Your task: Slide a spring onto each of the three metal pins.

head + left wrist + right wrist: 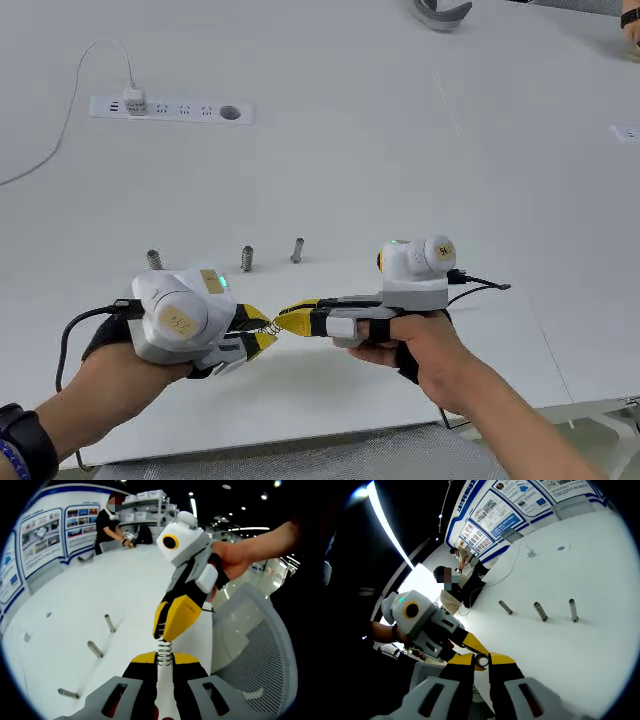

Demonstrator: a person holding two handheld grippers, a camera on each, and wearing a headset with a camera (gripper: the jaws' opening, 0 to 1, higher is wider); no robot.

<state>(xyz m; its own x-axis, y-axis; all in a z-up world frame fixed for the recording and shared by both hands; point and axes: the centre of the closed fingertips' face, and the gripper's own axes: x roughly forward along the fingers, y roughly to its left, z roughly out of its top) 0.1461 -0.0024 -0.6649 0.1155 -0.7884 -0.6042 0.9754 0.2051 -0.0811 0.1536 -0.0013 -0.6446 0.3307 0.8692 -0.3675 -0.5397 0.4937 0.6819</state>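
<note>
Three metal pins stand in a row on the white table. The left pin (154,259) and the middle pin (246,258) each carry a spring, and the right pin (297,250) is bare. In front of them my two grippers meet tip to tip above the table. A small spring (164,652) runs between them. My left gripper (165,659) is shut on its near end, and my right gripper (161,634) pinches its far end. In the right gripper view, the right gripper (481,661) faces the left gripper's yellow jaws, with the bare pin (573,610) off to the right.
A white power strip (170,109) with a plugged charger and cable lies at the far left of the table. A grey mesh chair (260,645) sits at the table's near edge. People work at a table in the background.
</note>
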